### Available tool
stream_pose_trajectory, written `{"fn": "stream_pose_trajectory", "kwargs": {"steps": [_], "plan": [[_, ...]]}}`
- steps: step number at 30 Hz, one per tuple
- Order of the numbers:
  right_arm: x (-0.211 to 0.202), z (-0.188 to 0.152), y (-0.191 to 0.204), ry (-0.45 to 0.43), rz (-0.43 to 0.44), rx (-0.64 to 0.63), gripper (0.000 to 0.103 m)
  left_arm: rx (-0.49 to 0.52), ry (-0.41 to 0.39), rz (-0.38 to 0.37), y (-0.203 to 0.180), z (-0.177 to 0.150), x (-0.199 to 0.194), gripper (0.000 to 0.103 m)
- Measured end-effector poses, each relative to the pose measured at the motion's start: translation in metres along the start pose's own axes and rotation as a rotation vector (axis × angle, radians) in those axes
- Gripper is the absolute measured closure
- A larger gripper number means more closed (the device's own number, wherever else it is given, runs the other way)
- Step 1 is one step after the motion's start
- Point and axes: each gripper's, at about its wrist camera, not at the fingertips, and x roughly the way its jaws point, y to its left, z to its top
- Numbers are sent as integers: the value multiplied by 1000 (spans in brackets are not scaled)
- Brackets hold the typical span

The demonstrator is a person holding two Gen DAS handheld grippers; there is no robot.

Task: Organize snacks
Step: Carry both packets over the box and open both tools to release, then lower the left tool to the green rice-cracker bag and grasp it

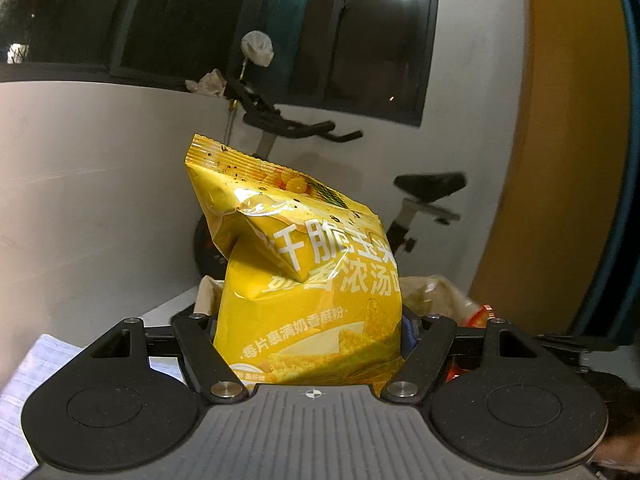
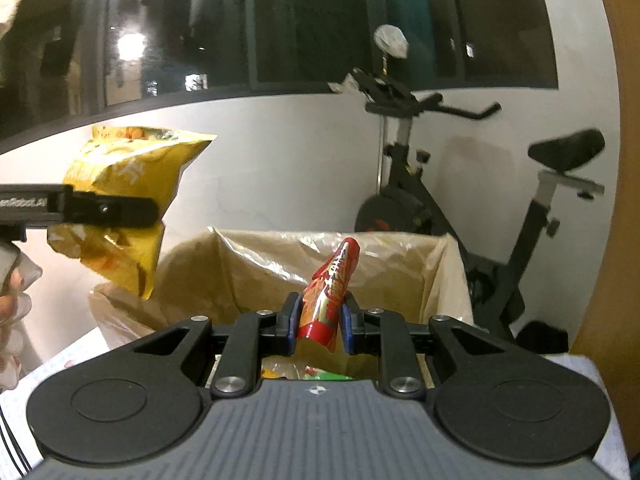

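My left gripper (image 1: 308, 330) is shut on the lower part of a puffy yellow snack bag (image 1: 296, 248), which stands upright and hides most of both fingers. In the right wrist view the same yellow bag (image 2: 132, 168) hangs at the left, above and left of the box, with one left finger (image 2: 112, 210) across it. My right gripper (image 2: 320, 322) is shut on a slim red snack packet (image 2: 334, 280) that sticks up between the blue pads (image 2: 294, 320). The packet is held over a cardboard box (image 2: 440, 264) lined with clear plastic, with several snacks inside.
An exercise bike (image 2: 460, 200) stands against the white wall behind the box, under a dark window. An orange panel (image 1: 560, 160) rises at the right. A white patterned cloth (image 1: 32, 380) covers the surface below. A person's hand (image 2: 12, 292) shows at the left edge.
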Motion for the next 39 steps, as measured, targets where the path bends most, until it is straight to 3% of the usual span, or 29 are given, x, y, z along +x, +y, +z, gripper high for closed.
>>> {"fn": "stream_pose_trajectory", "kwargs": {"steps": [3,5,7,9,19,29,39], "plan": [[2,-4,1,12,-9,0,72,17,42,15,-5,-4,5,25],[3,-5,1,21,-11,-2,61,23,70,14,-5,-5,9,18],[1,-7,3,23,-19,-5,58,31,82,30,-6,-8,8,11],[-2,-8,3,19,-21,-3,51,36,83,44,-3,-11,1,11],[-30,-15,12,-17,-7,-26,52,-2,84,27,16,-19,-33,11],[-81,-28,9,-79,5,45,52,-13,74,6,27,-41,-81,12],[-98,-78,12,0,-21,80,52,-98,152,-69,15,-87,-93,13]]}}
